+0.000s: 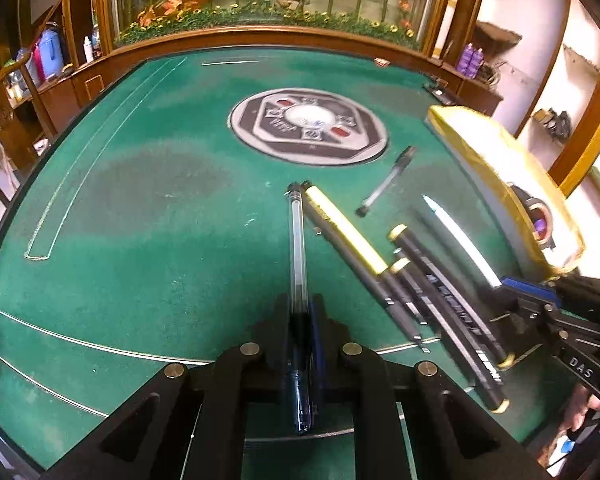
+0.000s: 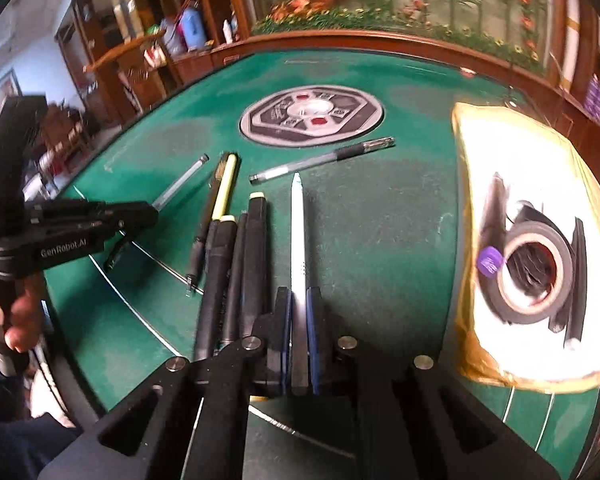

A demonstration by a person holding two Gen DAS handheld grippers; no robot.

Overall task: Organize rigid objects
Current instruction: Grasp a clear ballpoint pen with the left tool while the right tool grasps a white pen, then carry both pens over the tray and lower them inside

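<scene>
My left gripper point(image 1: 300, 308) is shut on a clear pen point(image 1: 298, 240) with a dark grip, pointing away over the green table; it also shows in the right wrist view point(image 2: 180, 186). My right gripper point(image 2: 299, 300) is shut on a white pen point(image 2: 298, 232), also seen in the left wrist view point(image 1: 460, 236). Between them lie a yellow-and-black pen point(image 1: 348, 236) and several black markers point(image 2: 236, 264) side by side. A loose clear gel pen point(image 2: 324, 159) lies further back, near the round centre panel.
A white tray with a gold rim point(image 2: 466, 184) at the right holds a tape roll point(image 2: 528, 276), a purple cap and dark items. The round grey panel point(image 1: 308, 126) sits mid-table. A wooden rail and cabinets border the far edge.
</scene>
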